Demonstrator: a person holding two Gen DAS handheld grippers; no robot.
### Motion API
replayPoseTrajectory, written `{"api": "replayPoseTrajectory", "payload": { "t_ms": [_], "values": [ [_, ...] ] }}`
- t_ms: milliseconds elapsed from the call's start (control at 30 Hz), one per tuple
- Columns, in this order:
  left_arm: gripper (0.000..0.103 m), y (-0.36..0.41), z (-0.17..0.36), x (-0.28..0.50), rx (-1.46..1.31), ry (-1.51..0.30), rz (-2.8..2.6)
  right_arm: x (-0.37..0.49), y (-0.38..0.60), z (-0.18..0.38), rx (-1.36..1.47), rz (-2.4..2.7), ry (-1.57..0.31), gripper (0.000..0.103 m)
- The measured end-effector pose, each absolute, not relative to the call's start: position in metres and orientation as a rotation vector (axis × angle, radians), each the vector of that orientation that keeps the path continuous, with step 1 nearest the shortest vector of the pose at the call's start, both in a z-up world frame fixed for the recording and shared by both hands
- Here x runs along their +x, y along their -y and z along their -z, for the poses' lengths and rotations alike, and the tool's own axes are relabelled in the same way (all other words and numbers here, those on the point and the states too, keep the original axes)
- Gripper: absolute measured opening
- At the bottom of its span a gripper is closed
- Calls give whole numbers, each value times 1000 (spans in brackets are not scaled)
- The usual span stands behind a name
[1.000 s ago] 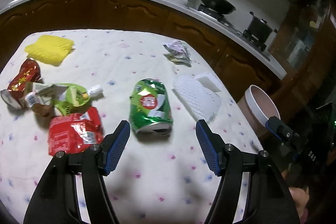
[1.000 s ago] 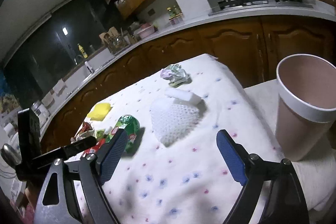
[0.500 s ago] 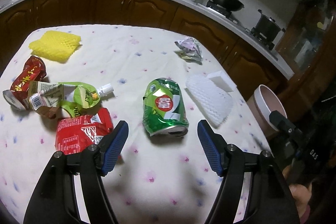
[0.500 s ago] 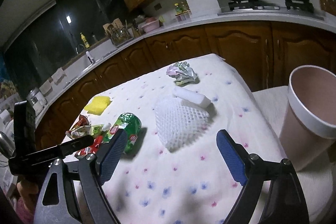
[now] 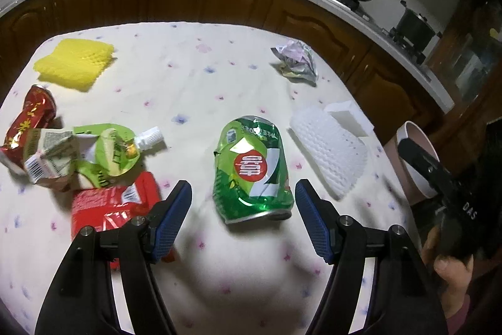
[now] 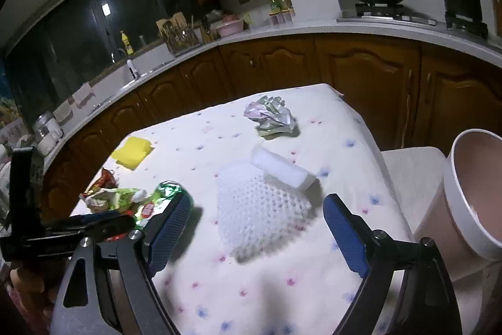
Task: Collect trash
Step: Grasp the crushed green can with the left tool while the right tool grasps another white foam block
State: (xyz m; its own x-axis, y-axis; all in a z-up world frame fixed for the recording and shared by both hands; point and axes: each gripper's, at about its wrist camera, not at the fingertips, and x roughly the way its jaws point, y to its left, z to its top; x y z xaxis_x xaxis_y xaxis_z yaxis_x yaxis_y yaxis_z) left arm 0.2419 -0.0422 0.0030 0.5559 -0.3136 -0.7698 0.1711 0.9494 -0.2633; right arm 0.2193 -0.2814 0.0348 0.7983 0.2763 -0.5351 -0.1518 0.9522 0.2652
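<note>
While it lies on its side on the flowered tabletop [image 5: 194, 74], the crushed green can [image 5: 252, 175] sits between and just beyond the spread blue pads of the left hand-held gripper [image 5: 243, 200], which touch nothing. Left of it lie a red wrapper [image 5: 106, 206], a green pouch [image 5: 103, 153] and a red can [image 5: 28, 121]; a yellow foam net [image 5: 73, 65] lies far left. Right of the can is a white foam net [image 5: 329, 156], with a crumpled wrapper [image 5: 296, 60] beyond. Only the right wrist view shows the pink bin [image 6: 467, 193] whole, off the tabletop's right edge, and the right hand-held gripper [image 6: 255, 214], spread wide and empty, near the white foam net.
</note>
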Motion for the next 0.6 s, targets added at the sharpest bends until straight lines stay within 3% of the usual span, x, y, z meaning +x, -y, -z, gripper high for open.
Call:
{"api": "replayPoseTrajectory", "payload": {
  "t_ms": [300,500,567,600],
  "values": [
    [70,56,13,262,-140,-996,283,253,282,-28,144,-221,-629,85],
    [70,55,24,273,-149,-1028,273,282,280,-13,98,-209,-697,55],
    [69,57,26,273,-138,-1030,279,288,282,-6,93,-198,-720,35],
    [64,59,26,274,-133,-1026,286,289,282,-5,92,-193,-722,35]
  ]
}}
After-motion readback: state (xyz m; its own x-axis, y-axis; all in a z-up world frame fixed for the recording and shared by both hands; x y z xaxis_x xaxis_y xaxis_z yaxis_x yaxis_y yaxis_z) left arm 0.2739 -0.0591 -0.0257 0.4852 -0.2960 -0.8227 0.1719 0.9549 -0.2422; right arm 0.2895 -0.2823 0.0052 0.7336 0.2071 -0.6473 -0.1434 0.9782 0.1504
